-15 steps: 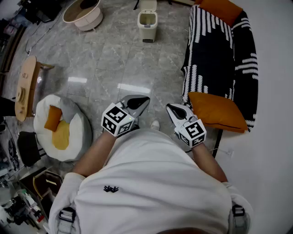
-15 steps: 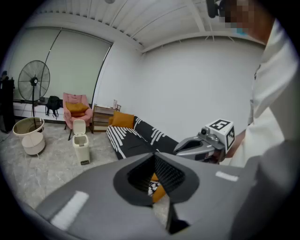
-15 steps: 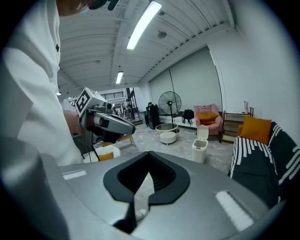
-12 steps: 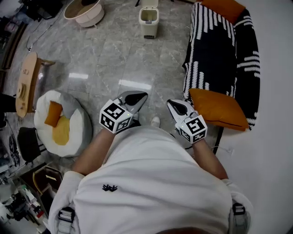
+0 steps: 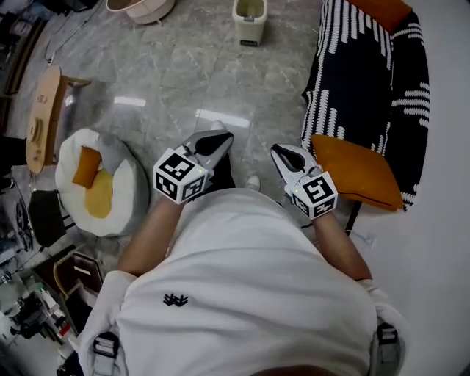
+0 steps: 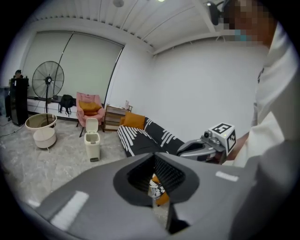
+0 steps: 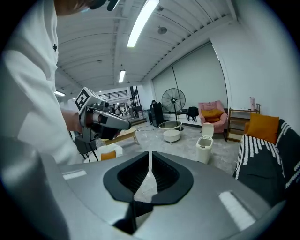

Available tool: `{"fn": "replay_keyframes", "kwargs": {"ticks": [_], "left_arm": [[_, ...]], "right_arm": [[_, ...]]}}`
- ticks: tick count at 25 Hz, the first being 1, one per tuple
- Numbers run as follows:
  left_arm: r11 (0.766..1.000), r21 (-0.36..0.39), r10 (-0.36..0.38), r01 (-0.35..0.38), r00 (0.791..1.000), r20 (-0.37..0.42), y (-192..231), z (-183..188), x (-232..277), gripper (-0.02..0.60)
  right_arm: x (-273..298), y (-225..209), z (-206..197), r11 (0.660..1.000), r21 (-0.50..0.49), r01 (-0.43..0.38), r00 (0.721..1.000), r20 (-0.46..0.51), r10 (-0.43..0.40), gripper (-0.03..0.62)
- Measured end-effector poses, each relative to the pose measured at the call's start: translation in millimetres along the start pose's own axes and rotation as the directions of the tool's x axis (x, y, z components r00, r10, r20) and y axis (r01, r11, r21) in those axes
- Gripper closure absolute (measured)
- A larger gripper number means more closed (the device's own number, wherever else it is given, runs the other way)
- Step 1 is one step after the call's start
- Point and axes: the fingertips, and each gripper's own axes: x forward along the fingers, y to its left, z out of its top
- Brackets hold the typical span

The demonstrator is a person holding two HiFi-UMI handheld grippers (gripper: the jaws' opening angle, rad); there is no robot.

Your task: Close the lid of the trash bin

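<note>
Both tools were held near the person's chest, the left tool (image 5: 214, 141) and the right tool (image 5: 283, 156) each with its jaws pressed together on nothing. Well apart from them across the marble floor (image 5: 183, 81), the cream trash bin (image 5: 250, 15) stood near the striped sofa (image 5: 345, 81), its lid (image 6: 92, 124) raised upright.

The cream trash bin (image 6: 92, 146) stands upright (its lid (image 6: 92, 125) tipped up, open).
</note>
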Motion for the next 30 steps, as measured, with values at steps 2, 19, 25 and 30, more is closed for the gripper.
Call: {"fn": "replay_keyframes", "kwargs": {"ticks": [2, 19, 25, 30], "left_arm": [[1.000, -0.017, -0.011, 0.011, 1.000, 0.010, 17.9, 4.9, 9.1, 0.525], [0.995, 0.000, -0.096, 0.096, 0.995, 0.042, 258.6, 117.3, 73.9, 0.525], [0.998, -0.017, -0.064, 0.065, 0.997, 0.050, 329.7, 137.7, 69.9, 0.525], [0.999, -0.039, -0.014, 0.017, 0.996, 0.087, 367.0, 153.6, 76.0, 0.525]], "right_arm": [[15.5, -12.3, 8.5, 1.000, -0.002, 0.007, 1.000, 0.001, -0.007, 0.591], [228.5, -139.4, 119.3, 0.998, 0.000, 0.065, 0.994, -0.085, -0.064, 0.591], [286.9, -162.1, 160.4, 0.997, -0.050, 0.050, 0.993, -0.102, -0.055, 0.591], [321.3, -199.1, 179.9, 0.997, -0.074, 0.039, 0.991, -0.123, -0.048, 0.591]]}}
